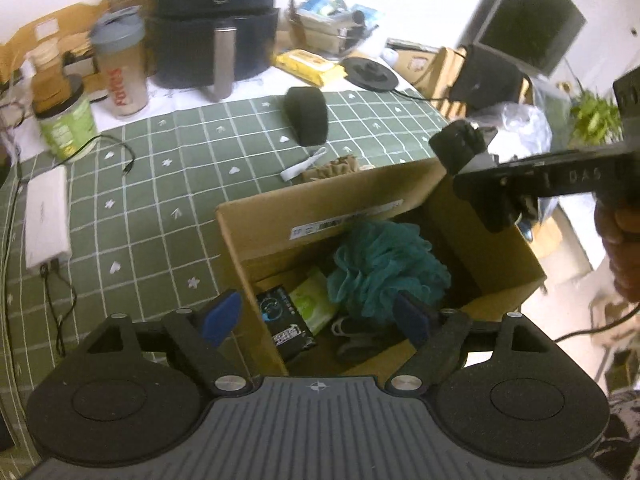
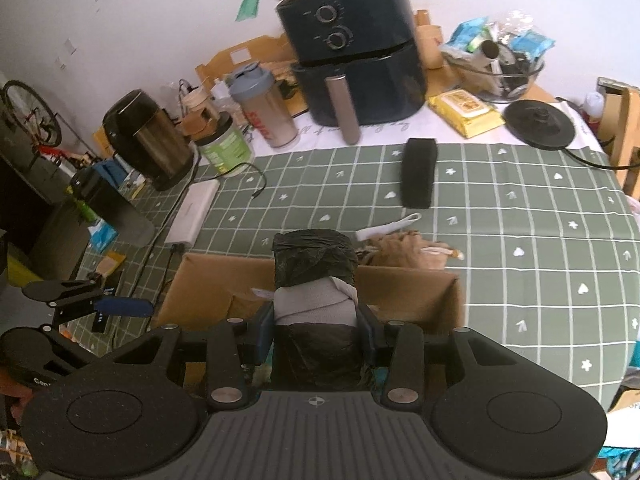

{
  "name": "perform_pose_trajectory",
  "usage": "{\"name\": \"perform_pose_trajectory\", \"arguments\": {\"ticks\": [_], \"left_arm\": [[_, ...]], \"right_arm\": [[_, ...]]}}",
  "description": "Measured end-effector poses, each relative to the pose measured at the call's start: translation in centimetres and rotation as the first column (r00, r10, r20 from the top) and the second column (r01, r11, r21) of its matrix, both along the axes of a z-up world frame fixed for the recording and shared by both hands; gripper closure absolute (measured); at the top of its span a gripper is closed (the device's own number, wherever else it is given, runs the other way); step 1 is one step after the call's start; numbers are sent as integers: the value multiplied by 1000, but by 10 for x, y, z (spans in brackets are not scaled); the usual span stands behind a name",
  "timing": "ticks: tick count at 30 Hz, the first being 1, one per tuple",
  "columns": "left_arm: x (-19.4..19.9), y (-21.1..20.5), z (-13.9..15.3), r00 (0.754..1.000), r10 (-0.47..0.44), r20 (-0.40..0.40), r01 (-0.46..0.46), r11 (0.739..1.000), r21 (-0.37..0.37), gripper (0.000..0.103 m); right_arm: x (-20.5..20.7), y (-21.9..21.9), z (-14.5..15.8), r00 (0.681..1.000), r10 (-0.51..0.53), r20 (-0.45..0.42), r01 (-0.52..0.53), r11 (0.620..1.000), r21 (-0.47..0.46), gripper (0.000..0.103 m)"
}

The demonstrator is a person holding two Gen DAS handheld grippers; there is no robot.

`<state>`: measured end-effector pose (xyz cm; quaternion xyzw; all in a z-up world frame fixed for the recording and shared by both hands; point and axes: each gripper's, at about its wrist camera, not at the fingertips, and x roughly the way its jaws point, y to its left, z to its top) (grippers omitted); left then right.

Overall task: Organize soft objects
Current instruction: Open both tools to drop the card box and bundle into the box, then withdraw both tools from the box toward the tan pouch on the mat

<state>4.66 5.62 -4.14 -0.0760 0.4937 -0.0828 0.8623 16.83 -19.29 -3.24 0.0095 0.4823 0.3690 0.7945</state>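
On my left wrist view, the shaker bottle (image 1: 120, 68) at upper left carries red lettering that I cannot make out. The right gripper's body at the right edge shows pale letters that look like "DAS". A white label strip (image 1: 348, 218) runs along the inner wall of the cardboard box (image 1: 256, 248), its print too blurred to read.

My left gripper (image 1: 318, 318) hangs low in the frame over the box's near-left corner, fingers spread wide and empty; the left blue pad (image 1: 222, 318) sits outside the wall and the right one over the inside. In the box lie a teal bath pouf (image 1: 384, 264), a green packet (image 1: 314, 304) and a black packet (image 1: 286, 326) with print I cannot read.

On the right wrist view, my right gripper (image 2: 316, 330) is centred low, above the box's far wall (image 2: 408, 292), closed on a bundle wrapped in black plastic and grey cloth (image 2: 314, 276) that stands upright between the fingers. Beyond the box on the green checked tablecloth (image 2: 520, 208) lie a tan cloth (image 2: 404, 248), a white strap (image 2: 388, 226) and a black foam block (image 2: 418, 172). A yellow wipes pack (image 2: 464, 112) sits upper right beside the air fryer (image 2: 356, 48).
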Motion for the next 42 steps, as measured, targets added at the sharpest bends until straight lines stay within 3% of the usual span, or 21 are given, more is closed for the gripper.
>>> {"name": "perform_pose_trajectory", "arguments": {"ticks": [9, 14, 18, 25, 42], "left_arm": [[-23, 23, 1, 990, 142, -5, -142, 989, -46, 20], [-35, 34, 1, 980, 199, -4, -198, 979, -54, 20], [-39, 37, 1, 974, 226, 0, -226, 972, -60, 20], [-36, 33, 0, 972, 237, 10, -235, 969, -74, 20], [1, 10, 5, 985, 171, 26, -168, 981, -94, 20]], "right_arm": [[-13, 47, -1, 991, 123, -53, -121, 992, 36, 57], [-17, 63, 2, 987, 155, -51, -153, 988, 34, 41], [-18, 65, 3, 983, 179, -44, -178, 984, 28, 35], [-18, 58, -1, 985, 165, -40, -165, 986, 1, 19], [-7, 9, -6, 999, 41, -10, -41, 997, -72, 15]]}}
